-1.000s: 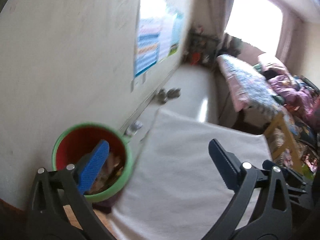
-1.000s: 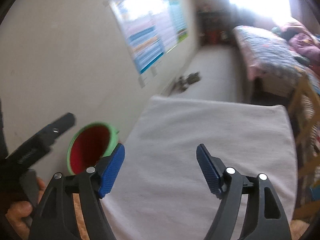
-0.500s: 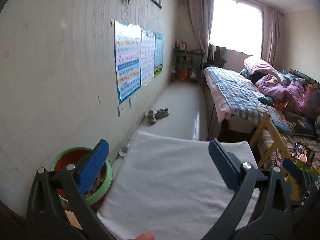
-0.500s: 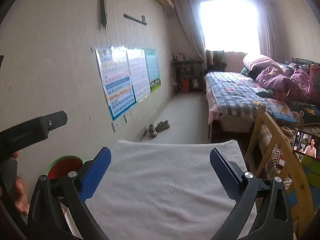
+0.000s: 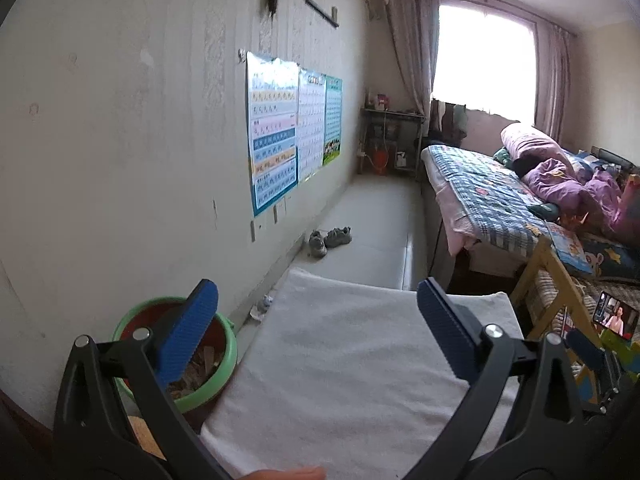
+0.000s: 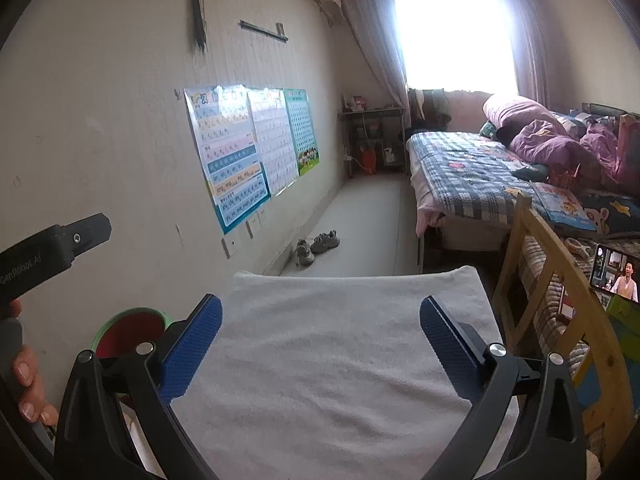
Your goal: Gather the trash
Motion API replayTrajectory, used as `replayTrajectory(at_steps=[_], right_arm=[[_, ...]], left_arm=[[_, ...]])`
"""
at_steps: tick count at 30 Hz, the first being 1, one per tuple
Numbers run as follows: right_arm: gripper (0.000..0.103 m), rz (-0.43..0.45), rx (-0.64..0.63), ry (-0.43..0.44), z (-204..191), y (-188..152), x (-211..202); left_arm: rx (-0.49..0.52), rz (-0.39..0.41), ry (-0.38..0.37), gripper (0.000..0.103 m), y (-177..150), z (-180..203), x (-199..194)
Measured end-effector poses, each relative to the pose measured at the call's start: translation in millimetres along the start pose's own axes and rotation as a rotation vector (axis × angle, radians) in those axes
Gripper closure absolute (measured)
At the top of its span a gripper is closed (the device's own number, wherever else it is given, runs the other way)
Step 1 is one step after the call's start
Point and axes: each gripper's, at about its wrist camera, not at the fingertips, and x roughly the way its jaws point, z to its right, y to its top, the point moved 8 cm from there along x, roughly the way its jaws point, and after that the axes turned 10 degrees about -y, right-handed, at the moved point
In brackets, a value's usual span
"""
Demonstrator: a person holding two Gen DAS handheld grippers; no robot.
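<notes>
A round bin [image 5: 224, 356] with a green rim and red inside stands on the floor by the wall, left of a surface covered with a white towel [image 5: 340, 364]; brown scraps lie in it. The bin [image 6: 128, 330] shows in the right wrist view too. My left gripper [image 5: 316, 332] is open over the towel's left part, its left blue pad in front of the bin. My right gripper [image 6: 320, 344] is open wide above the towel [image 6: 332, 360], nothing between its pads. A crumpled white scrap [image 5: 262, 306] lies on the floor between bin and towel's far corner.
A pair of shoes [image 5: 330, 238] lies on the floor by the wall. A bed [image 5: 492, 196] with blankets stands right, a wooden chair [image 6: 556, 284] close beside the towel. A phone [image 6: 616, 272] plays video at right. The left gripper's body [image 6: 48, 252] and a hand [image 6: 28, 384] show at left.
Both views have tilted up from the bin and towel to show the room, then held still. The right gripper's jaws have spread wider.
</notes>
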Motion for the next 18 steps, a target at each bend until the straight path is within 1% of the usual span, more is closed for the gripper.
replayTrajectory(at_steps=[4,9,18], right_arm=[[0.007,-0.030,-0.003,-0.002,-3.4,-4.8,4.8],[0.007,-0.066,0.001,-0.008,-4.3,-10.9,11.6],[0.007,-0.099,-0.004,-0.006,-7.2,-17.6,16.8]], left_arm=[[-0.007,-0.036,0.000,0.005,-5.3,-3.1,6.0],[-0.002,-0.060,-0.003,0.005,-11.7,-5.1,11.7],[-0.001,-0.092,-0.022,0.005,-18.7,-5.5,17.0]])
